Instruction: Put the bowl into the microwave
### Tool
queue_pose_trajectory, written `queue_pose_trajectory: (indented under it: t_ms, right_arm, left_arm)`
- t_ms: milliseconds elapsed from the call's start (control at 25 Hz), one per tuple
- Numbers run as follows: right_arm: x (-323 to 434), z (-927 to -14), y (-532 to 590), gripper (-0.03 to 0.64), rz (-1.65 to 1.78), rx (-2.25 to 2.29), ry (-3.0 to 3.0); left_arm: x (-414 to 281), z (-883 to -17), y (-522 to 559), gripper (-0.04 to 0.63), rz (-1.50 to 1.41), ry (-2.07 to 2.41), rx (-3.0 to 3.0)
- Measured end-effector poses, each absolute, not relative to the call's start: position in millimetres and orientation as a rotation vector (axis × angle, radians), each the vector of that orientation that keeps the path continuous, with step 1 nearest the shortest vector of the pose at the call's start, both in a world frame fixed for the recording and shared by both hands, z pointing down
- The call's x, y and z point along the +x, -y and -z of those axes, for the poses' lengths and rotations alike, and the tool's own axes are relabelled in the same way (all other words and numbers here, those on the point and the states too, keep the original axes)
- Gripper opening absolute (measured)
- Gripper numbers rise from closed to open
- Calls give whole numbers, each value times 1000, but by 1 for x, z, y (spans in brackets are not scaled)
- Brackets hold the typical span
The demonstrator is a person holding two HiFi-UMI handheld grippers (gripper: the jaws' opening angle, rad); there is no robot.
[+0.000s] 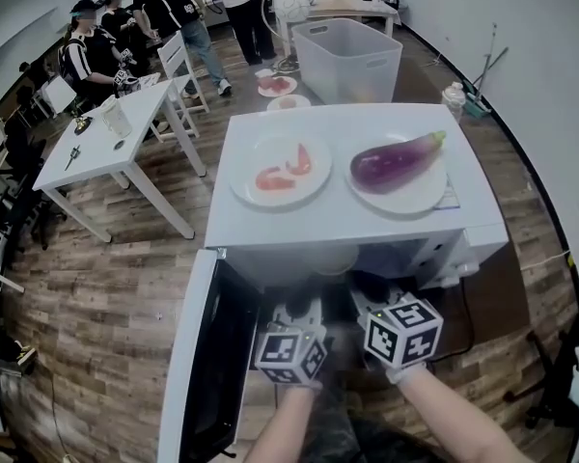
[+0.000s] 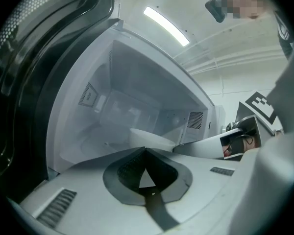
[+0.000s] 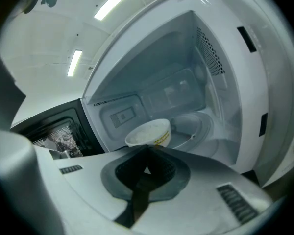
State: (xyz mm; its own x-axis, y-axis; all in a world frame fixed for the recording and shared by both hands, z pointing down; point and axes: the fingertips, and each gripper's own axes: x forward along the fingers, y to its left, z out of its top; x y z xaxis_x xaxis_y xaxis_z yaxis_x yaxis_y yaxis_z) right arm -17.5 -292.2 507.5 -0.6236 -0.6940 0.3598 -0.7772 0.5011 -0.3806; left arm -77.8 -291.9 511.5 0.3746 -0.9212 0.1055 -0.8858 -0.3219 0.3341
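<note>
Two grippers were at the open mouth of the white microwave [image 1: 357, 222], with its dark door [image 1: 212, 355] swung out to the left. The bowl [image 3: 147, 132], white with yellow print on its wall, was inside the cavity near the front, overlapping the left edge of the glass turntable [image 3: 196, 126] in the right gripper view. Could not tell whether it rested there or was held up. Right gripper [image 3: 147, 150]: jaws closed together, tips meeting right at the bowl's near side; a pinch on the rim could not be confirmed. Left gripper [image 2: 146, 151]: jaws likewise closed tip to tip, the bowl just beyond them, contact unclear. On the microwave's top stood two white plates side by side. The left plate [image 1: 246, 186] carried orange-red pieces of food [image 1: 285, 170], and the right plate [image 1: 415, 201] carried a purple eggplant [image 1: 396, 160]. Behind the microwave sat a white bin [image 1: 347, 56] on the wood floor. A white table [image 1: 106, 133] stood off to the left, with people near it.
</note>
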Motion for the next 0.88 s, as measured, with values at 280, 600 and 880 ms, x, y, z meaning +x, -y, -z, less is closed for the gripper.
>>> queue_pose_trajectory:
  t_ms: [280, 600, 880]
  right_arm:
    - [-17, -508, 301, 6, -786, 1281, 2576]
    - [-17, -509, 308, 6, -796, 1291, 2574]
    - [-17, -510, 314, 6, -806, 1305, 2566]
  left_arm:
    - [-78, -513, 301, 2, 150, 1575, 2298]
    - [-77, -514, 307, 2, 155, 1568, 2287]
    - [-77, -515, 311, 2, 152, 1566, 2280]
